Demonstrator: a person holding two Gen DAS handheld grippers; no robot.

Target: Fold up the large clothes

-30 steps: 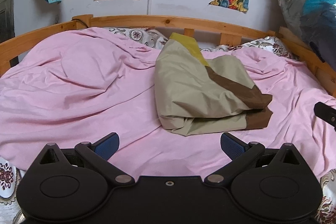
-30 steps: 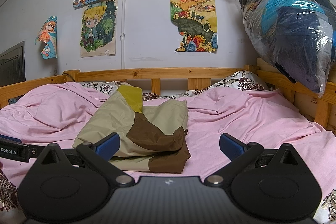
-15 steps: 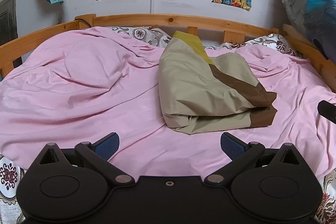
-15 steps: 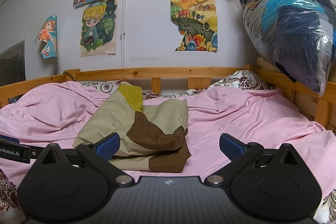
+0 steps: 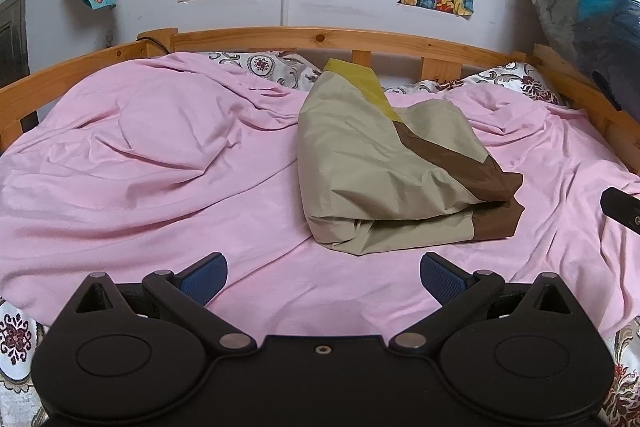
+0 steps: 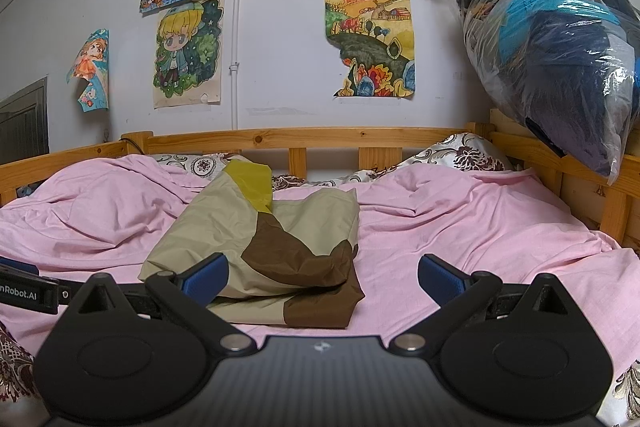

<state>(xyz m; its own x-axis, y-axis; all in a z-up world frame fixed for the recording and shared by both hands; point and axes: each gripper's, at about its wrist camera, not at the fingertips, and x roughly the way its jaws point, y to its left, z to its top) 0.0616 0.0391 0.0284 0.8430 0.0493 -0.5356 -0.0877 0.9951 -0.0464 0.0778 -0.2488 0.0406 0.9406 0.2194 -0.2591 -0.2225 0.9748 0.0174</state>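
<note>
With the left gripper (image 5: 323, 277) and right gripper (image 6: 322, 275) both spread apart and empty, the folded khaki garment (image 5: 394, 171) lies mid-bed on the pink sheet (image 5: 160, 187), at 1 o'clock from the left gripper, and a careless pinch could snag that sheet and undo the loose fold.

The folded garment (image 5: 384, 183) at frame centre is khaki-beige with a mustard-yellow patch and dark brown panels. The sheet (image 5: 160, 179) under it is plain pink. Patterned pillows (image 6: 464, 155) show maroon floral motifs on silvery white. Both grippers are black with blue finger pads (image 5: 204, 277).
</note>
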